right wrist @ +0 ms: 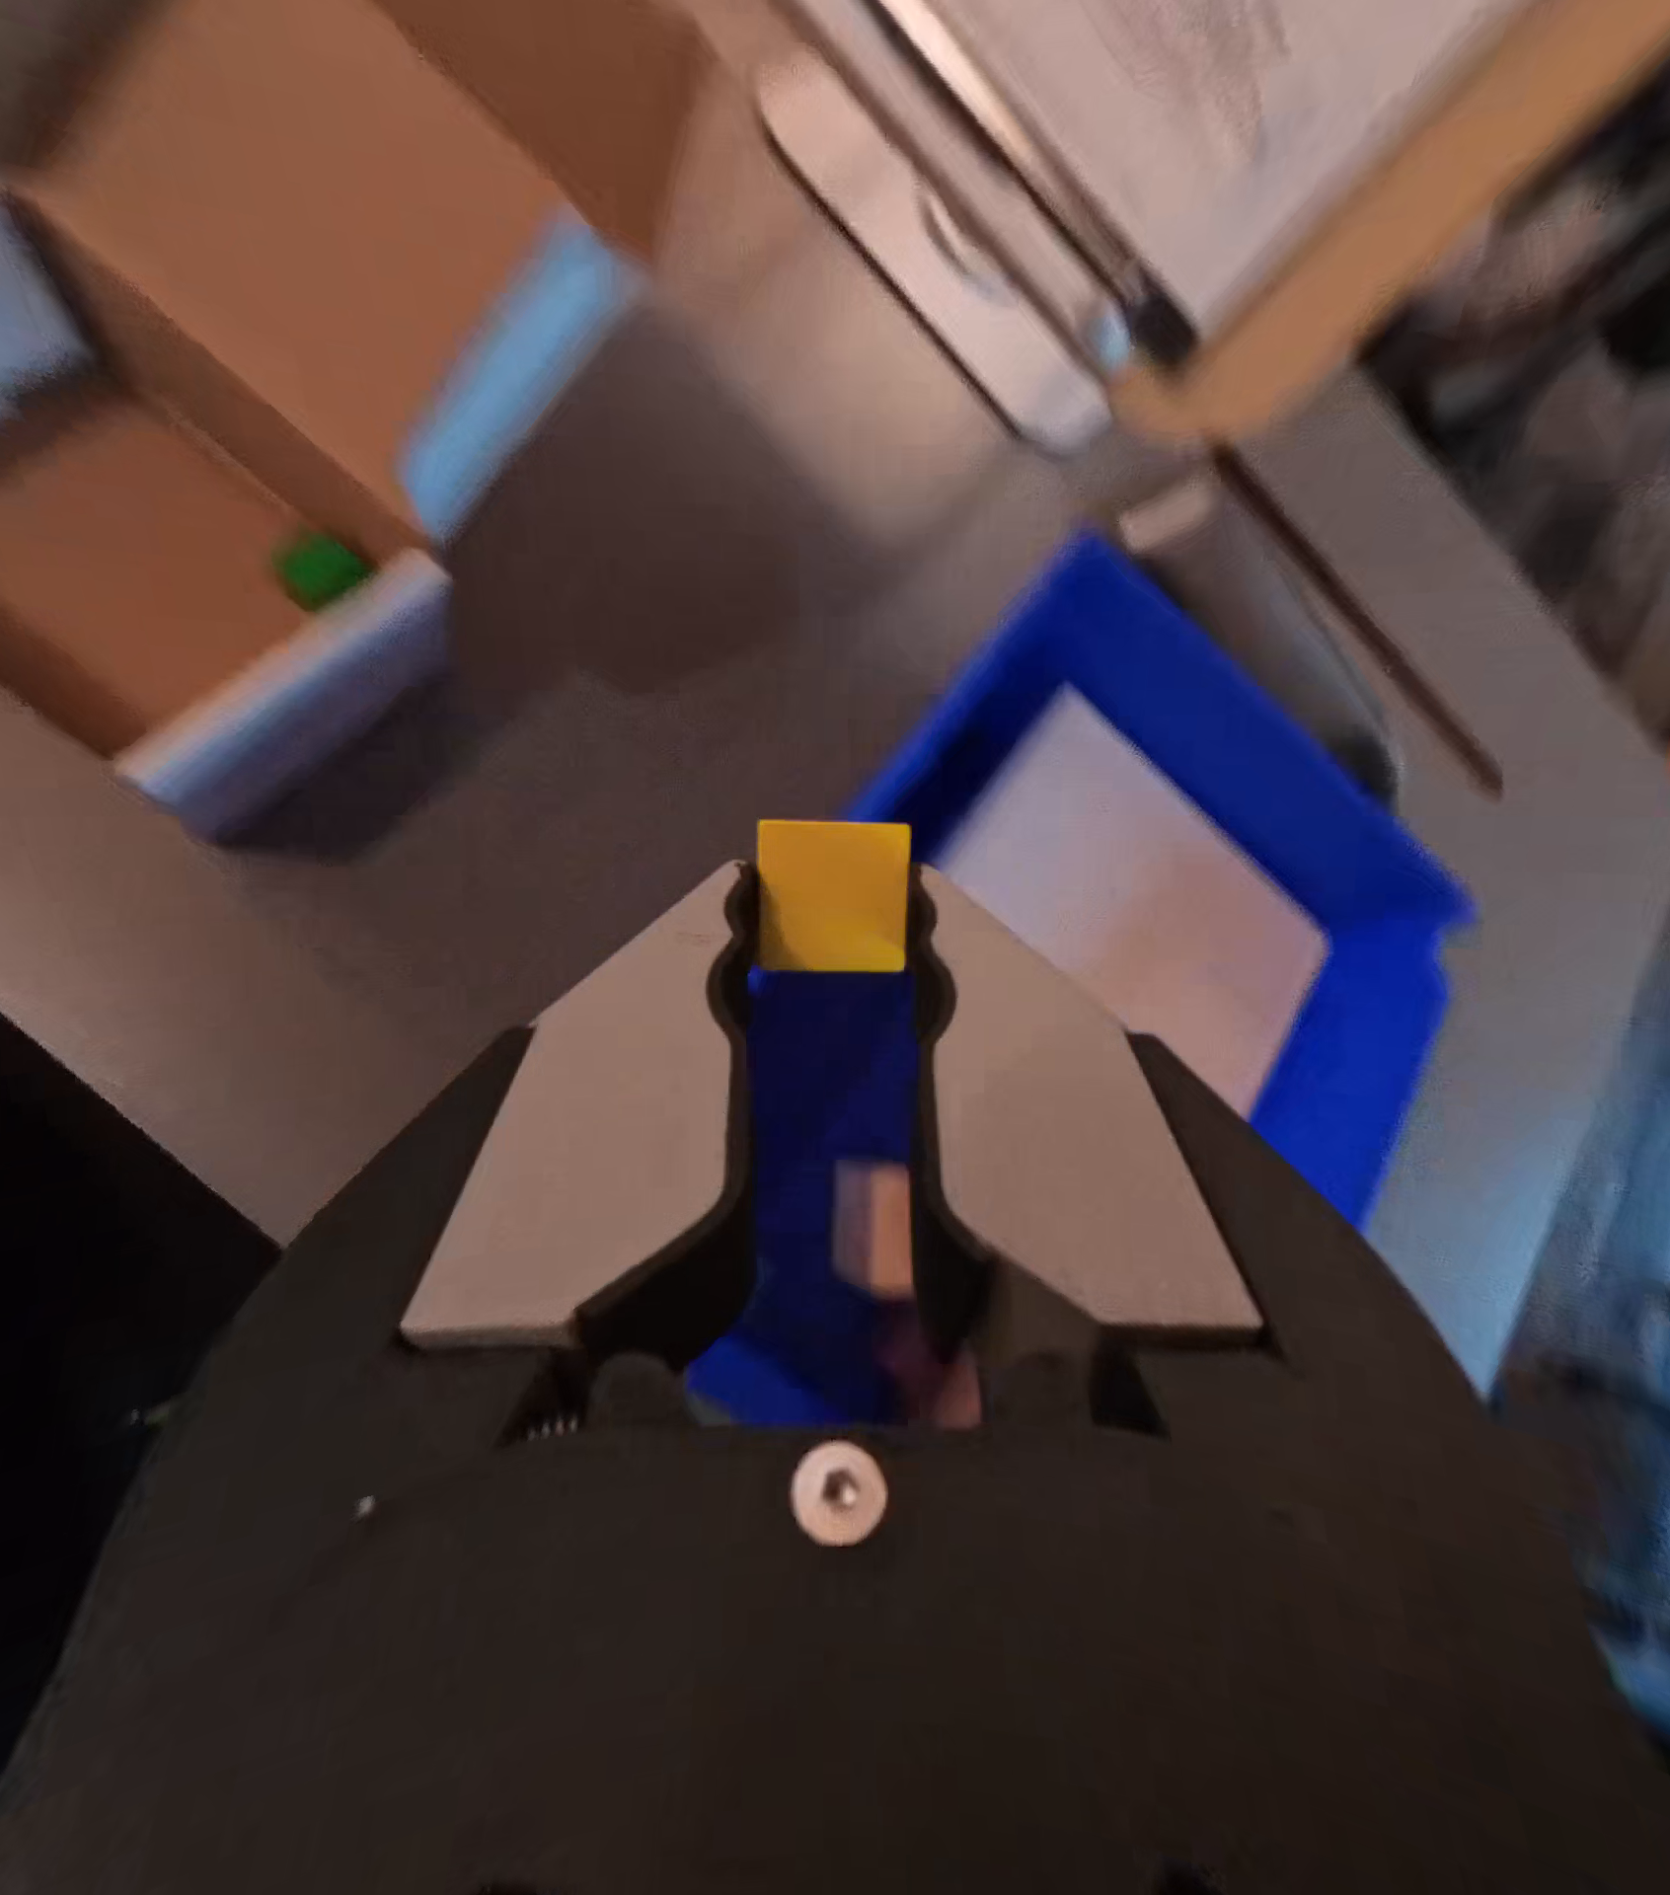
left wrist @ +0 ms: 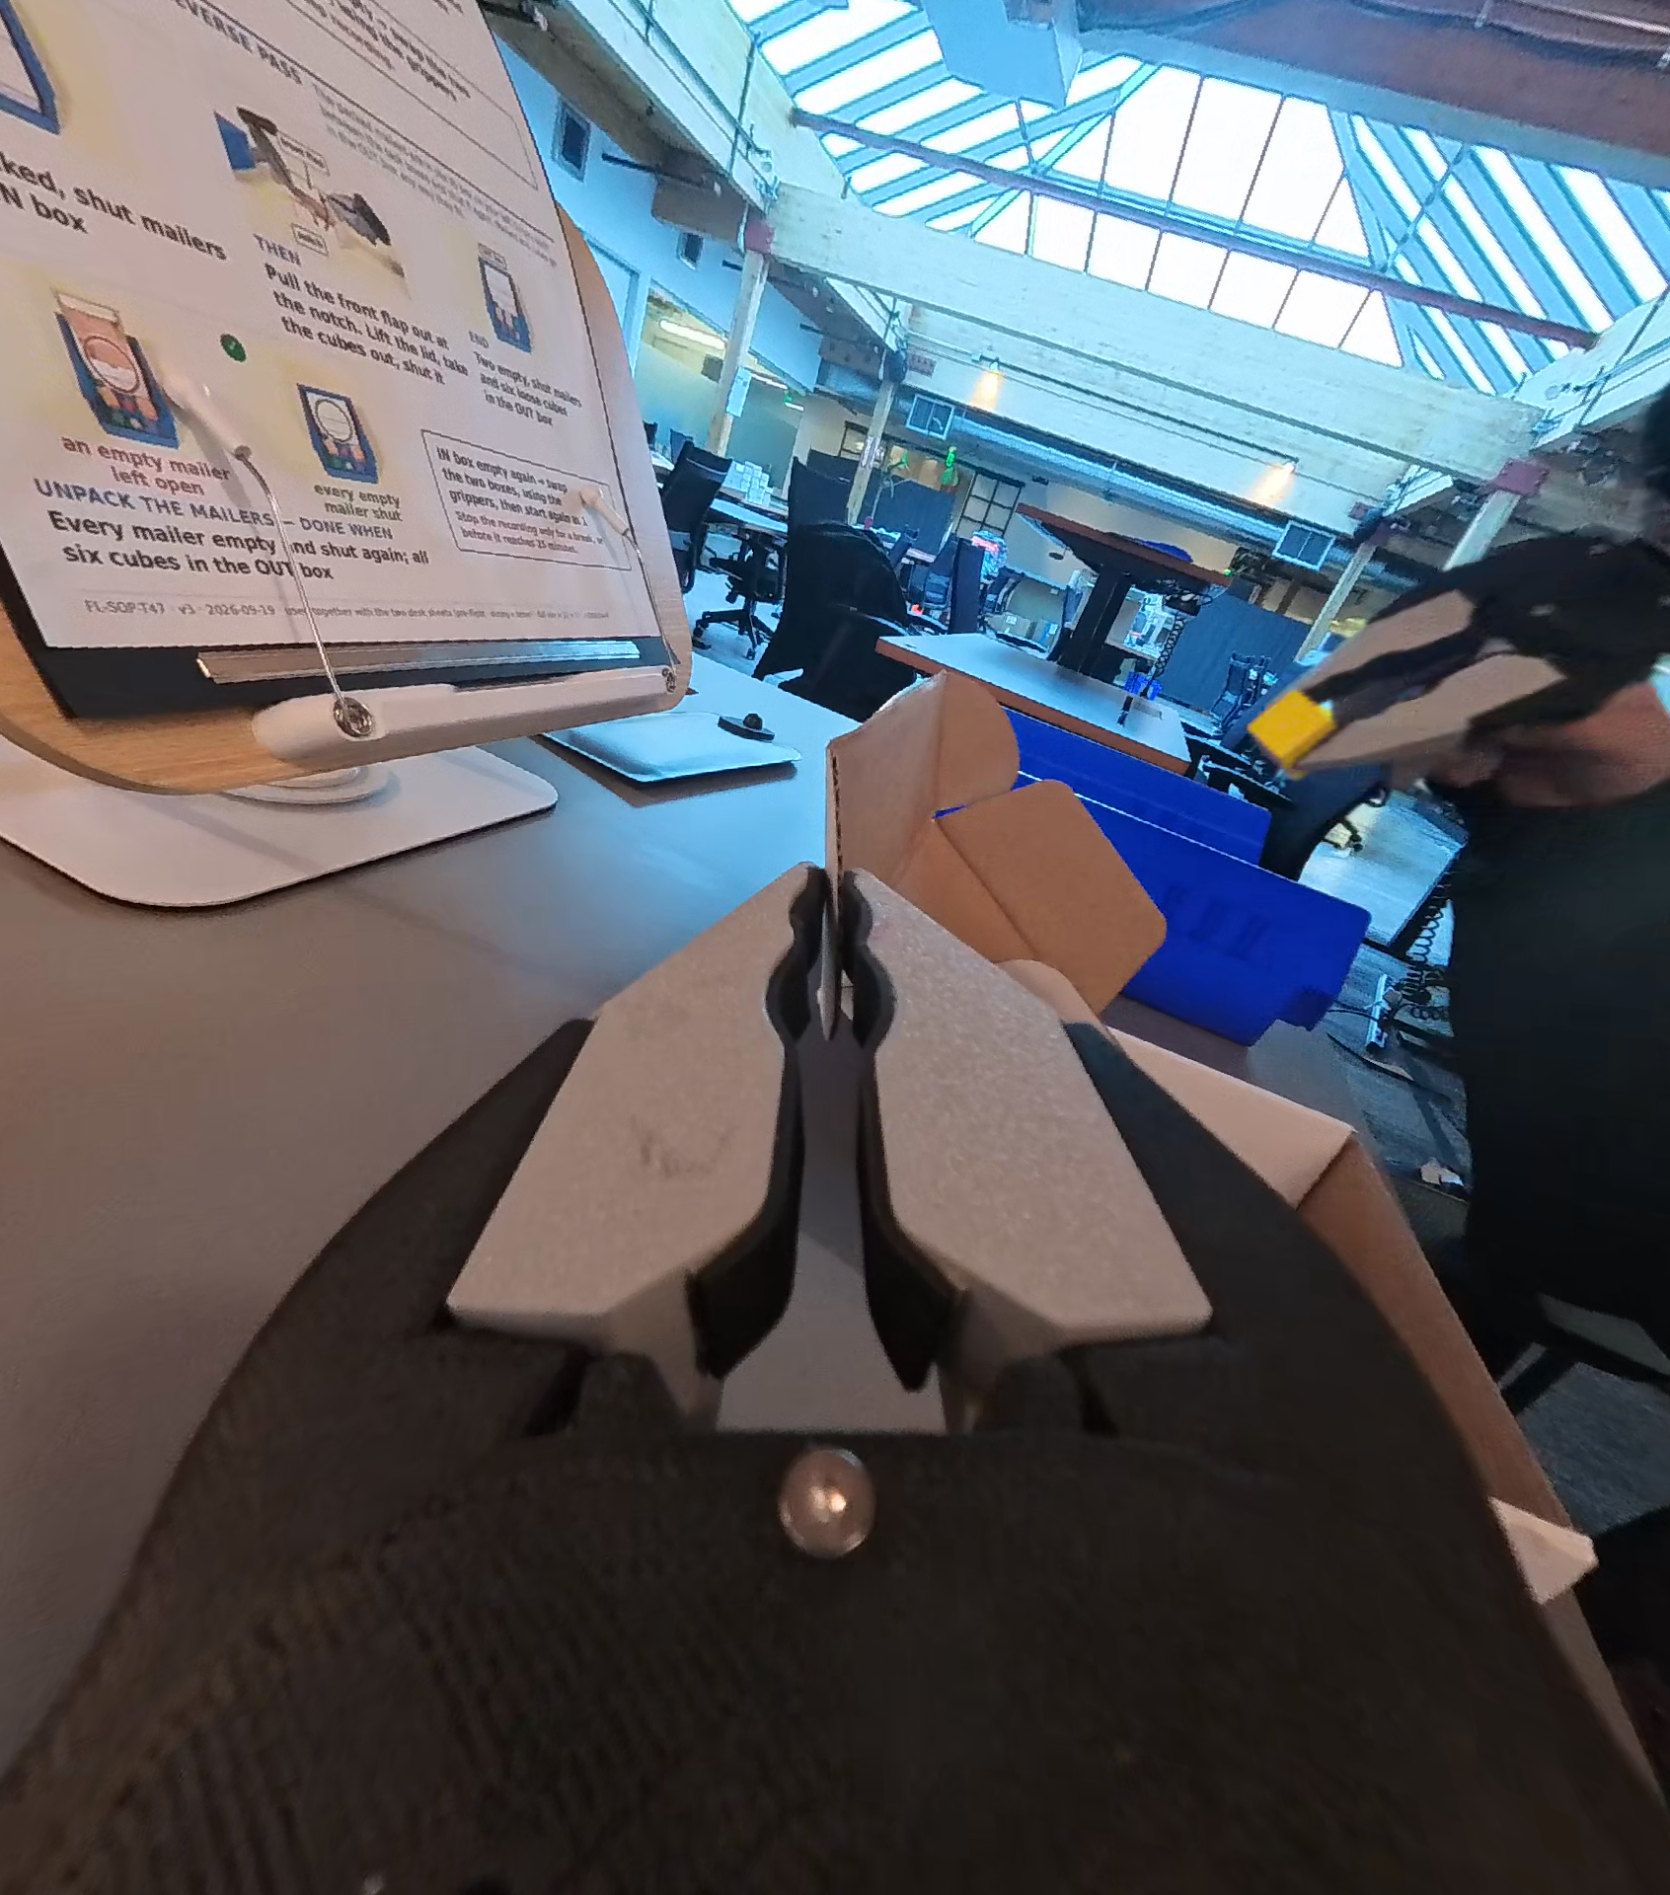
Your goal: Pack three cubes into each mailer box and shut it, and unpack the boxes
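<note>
Mailer (right wrist: 195,492) is open with a green cube (right wrist: 318,569) inside; left gripper (left wrist: 836,902) pinches its lid (left wrist: 898,779); right gripper (right wrist: 833,897) clamps a yellow cube (right wrist: 833,892) over the blue bin (right wrist: 1364,882), so mid-job.

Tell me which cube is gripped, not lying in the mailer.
The yellow cube: it sits clamped between the right gripper fingertips above the blue bin, while the green cube lies inside the open mailer box.

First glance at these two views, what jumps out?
The small yellow cube pinched at the tip of the right claw, held in the air above the blue plastic bin. Next, the left claw clamped on the raised lid of the open cardboard mailer box, a green cube inside.
</note>
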`<state>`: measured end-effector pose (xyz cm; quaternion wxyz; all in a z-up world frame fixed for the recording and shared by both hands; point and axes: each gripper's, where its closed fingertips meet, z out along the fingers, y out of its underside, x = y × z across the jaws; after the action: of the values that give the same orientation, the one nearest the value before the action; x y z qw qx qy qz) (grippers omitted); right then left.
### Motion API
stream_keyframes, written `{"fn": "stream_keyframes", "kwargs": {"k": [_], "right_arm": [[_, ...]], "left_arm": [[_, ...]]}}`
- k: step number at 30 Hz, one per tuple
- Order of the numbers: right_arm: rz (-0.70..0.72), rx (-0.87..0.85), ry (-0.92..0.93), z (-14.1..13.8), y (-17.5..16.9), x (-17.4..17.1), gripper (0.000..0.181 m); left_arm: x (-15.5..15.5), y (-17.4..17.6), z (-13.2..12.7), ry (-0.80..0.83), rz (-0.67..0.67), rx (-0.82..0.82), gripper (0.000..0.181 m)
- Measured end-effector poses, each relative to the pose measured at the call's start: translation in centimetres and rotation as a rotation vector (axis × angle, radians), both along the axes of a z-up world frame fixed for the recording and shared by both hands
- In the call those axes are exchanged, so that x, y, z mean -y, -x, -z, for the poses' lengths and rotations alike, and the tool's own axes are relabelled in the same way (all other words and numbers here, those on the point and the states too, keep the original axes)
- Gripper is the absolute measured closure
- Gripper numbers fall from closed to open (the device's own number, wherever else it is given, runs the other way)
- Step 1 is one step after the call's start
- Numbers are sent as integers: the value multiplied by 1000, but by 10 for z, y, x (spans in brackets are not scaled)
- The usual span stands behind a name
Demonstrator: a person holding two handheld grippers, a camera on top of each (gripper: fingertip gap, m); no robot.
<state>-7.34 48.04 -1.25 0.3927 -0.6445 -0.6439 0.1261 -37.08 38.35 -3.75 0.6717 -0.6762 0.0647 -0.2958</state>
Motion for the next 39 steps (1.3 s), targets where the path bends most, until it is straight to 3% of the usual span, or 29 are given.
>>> {"fn": "stream_keyframes", "kwargs": {"k": [3, 6, 10, 17, 19, 25, 27, 30, 32, 34, 37, 39], "right_arm": [[206, 160, 80, 36, -61, -43, 155], [225, 342, 164, 76, -95, -45, 154], [87, 473, 239, 110, -89, -27, 154], [-54, 545, 322, 135, -60, -9, 149], [-73, 530, 342, 134, -55, -5, 149], [107, 411, 268, 102, -68, -30, 153], [128, 306, 205, 76, -63, -32, 153], [96, 44, 87, 15, -31, -21, 154], [-10, -159, 60, -26, 2, 7, 154], [-190, -285, 73, -50, 34, 52, 154], [-442, -214, 119, -30, 72, 118, 155], [-462, -78, 105, 3, 96, 133, 153]], "left_arm": [[-1, 0, 2, 6, 1, 1, 181], [-2, -1, 4, 12, -1, -4, 181], [-3, 0, 6, 20, -3, -4, 181], [-3, -1, 7, 21, 3, -2, 181], [-2, -1, 6, 20, 5, -2, 181], [-2, -2, 4, 13, 8, -2, 181], [-2, -3, 5, 15, 8, -4, 181], [-2, -3, 7, 20, 8, -9, 181], [-2, -3, 6, 19, 8, -12, 181], [-2, -3, 7, 18, 6, -15, 181], [-2, -3, 7, 20, 7, -12, 181], [-2, -3, 7, 19, 6, -15, 181]]}}
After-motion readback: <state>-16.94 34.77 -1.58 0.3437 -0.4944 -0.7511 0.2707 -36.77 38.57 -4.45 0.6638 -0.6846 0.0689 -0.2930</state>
